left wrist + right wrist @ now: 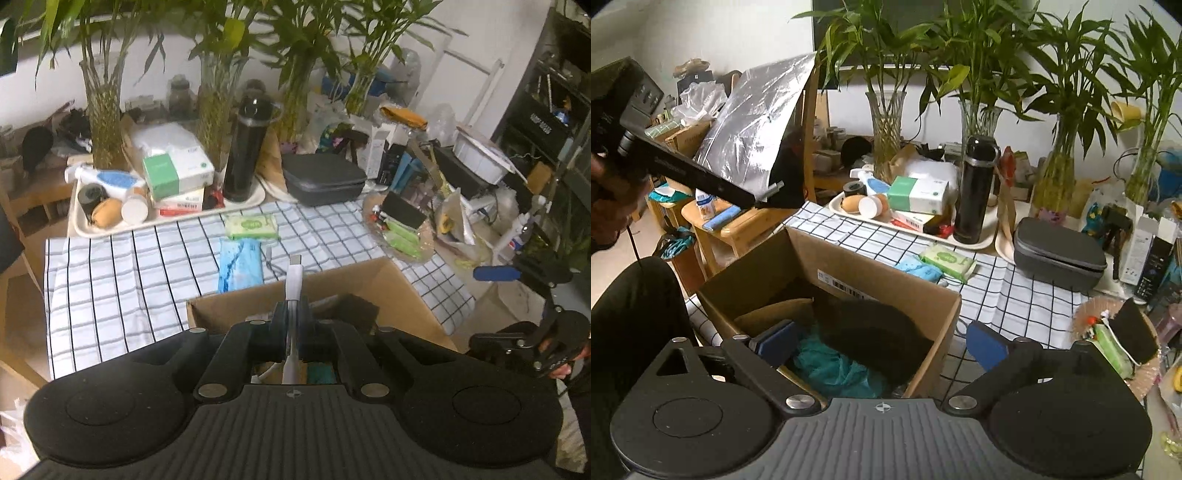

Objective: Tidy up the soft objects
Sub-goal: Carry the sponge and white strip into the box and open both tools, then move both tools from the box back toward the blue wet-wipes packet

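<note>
My left gripper (293,317) is shut on a white cable (294,284) with a USB plug, held above the open cardboard box (347,284). In the right wrist view the box (871,277) holds a black soft item (879,332) and a teal cloth (831,369). My right gripper (882,345) is open and empty, its blue pads straddling the box's near right corner. A green tissue pack (251,226) and a blue soft pack (240,264) lie on the checked cloth (122,266) beyond the box; they also show in the right wrist view, the green pack (946,261) and the blue pack (918,267).
A white tray (88,230) holds a black flask (245,147), tissue boxes and bottles. A grey zip case (325,179) and glass vases with bamboo (105,122) stand behind. A woven basket (402,229) of small items sits right. A wooden stool (735,229) stands left of the table.
</note>
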{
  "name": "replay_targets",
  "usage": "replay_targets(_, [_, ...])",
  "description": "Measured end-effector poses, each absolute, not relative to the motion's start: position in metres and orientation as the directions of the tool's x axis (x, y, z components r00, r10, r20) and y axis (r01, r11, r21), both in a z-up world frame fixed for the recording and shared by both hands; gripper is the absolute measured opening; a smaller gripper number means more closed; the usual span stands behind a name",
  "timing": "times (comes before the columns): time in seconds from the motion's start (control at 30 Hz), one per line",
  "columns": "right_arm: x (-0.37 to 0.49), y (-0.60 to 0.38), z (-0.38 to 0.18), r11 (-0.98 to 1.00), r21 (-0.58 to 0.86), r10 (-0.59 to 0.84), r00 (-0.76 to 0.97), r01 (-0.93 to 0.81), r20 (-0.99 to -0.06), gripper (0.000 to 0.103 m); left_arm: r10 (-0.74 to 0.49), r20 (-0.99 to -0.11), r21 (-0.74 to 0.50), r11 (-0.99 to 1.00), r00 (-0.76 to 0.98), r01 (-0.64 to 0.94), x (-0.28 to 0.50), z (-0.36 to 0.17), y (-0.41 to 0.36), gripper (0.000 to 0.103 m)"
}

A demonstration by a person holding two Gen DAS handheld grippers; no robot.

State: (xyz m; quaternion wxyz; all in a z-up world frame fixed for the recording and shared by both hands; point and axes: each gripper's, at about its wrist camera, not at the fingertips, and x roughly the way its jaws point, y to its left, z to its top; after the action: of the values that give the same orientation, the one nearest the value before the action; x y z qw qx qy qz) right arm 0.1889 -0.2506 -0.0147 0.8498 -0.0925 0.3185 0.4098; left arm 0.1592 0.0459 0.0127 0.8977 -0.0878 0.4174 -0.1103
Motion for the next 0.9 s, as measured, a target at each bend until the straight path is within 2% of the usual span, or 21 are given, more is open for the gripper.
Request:
replay_targets(0.07, [0.187, -0.251, -0.013, 0.647, 0.104, 0.639, 0.462, -0.755, -0.615, 0.099, -0.274, -0.747, -0.256, 0.959, 0.605, 0.119, 0.161, 0.009, 0.045, 0.01])
replay_targets(0.1, [0.186, -0.251, -0.012, 0.646, 0.107, 0.64, 0.46, -0.756, -0.615, 0.1, -0.27, -0.752, -0.256, 0.96, 0.601, 0.112, 0.161, 0.007, 0.045, 0.019])
replay_targets(0.13, [0.186, -0.251, -0.011, 0.645, 0.112, 0.643, 0.457, -0.756, -0.615, 0.1, -0.266, -0.753, -0.253, 0.961, 0.601, 0.109, 0.161, 0.007, 0.045, 0.034])
replay_targets(0.2, [0.185, -0.251, -0.011, 0.646, 0.112, 0.642, 0.458, -0.755, -0.615, 0.102, -0.243, -0.748, -0.23, 0.968, 0.618, 0.103, 0.156, 0.007, 0.045, 0.048])
replay_targets(0.77, [0.174, -0.247, -0.015, 0.67, 0.084, 0.607, 0.479, -0.738, -0.634, 0.103, -0.119, -0.722, -0.043, 0.991, 0.682, 0.127, 0.121, 0.009, 0.037, 0.05])
replay_targets(0.9, [0.177, -0.246, -0.018, 0.693, 0.076, 0.58, 0.492, -0.717, -0.649, 0.103, -0.109, -0.716, -0.031, 0.992, 0.69, 0.124, 0.116, 0.008, 0.038, 0.05])
